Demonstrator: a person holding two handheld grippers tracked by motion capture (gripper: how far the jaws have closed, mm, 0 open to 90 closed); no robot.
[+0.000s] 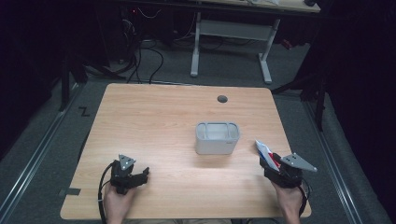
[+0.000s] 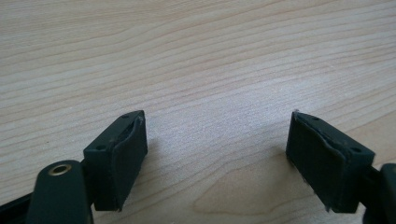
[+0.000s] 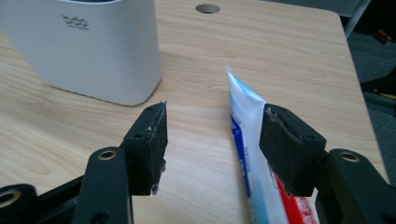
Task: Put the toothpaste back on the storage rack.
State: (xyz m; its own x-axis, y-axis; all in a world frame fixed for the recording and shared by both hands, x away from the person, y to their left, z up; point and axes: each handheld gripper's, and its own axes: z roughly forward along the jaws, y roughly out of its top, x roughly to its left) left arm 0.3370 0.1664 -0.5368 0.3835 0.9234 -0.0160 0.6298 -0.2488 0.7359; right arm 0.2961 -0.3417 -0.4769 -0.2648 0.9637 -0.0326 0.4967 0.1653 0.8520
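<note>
My high view sits above my side of the worktop point(image 1: 154, 116), looking forward and down, far enough back to take in the whole top and the floor past it. My left gripper point(image 2: 217, 154) view rides low and very close to the bare wood, looking along its own jaws. My right gripper point(image 3: 212, 140) view is also low and close, facing across the worktop toward the far edge. It shares with the high view the white holder point(image 3: 88, 46), the tube point(image 3: 245, 140) and the grommet hole point(image 3: 208, 8).
</note>
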